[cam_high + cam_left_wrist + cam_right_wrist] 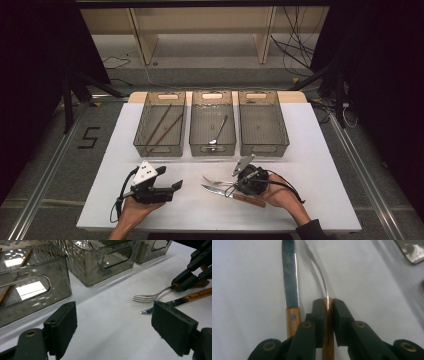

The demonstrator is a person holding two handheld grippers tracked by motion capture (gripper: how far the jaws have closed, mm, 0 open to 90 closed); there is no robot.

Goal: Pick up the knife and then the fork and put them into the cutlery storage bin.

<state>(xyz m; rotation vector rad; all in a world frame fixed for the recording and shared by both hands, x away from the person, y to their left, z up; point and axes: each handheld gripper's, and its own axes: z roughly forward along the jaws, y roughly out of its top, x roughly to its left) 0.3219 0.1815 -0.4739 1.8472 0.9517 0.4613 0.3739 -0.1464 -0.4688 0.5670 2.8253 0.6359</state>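
Observation:
A fork (212,179) with a wooden handle lies on the white table (310,165), tines to the left. Beside it, nearer the front edge, lies a knife (225,192) with a wooden handle. My right gripper (234,184) is shut on the fork's handle; in the right gripper view its pads (319,312) press on the wood from both sides, and the fork (319,270) curves away next to the knife (289,272). My left gripper (170,189) is open and holds nothing, left of the cutlery. In the left gripper view the left gripper (115,327) faces the fork (147,297), the knife (175,302) and the right gripper (185,281).
Three translucent grey bins stand in a row at the back of the table. The left bin (140,145) holds two chopsticks (162,127), the middle bin (212,148) holds a spoon (219,131), and nothing lies in the right bin (264,149).

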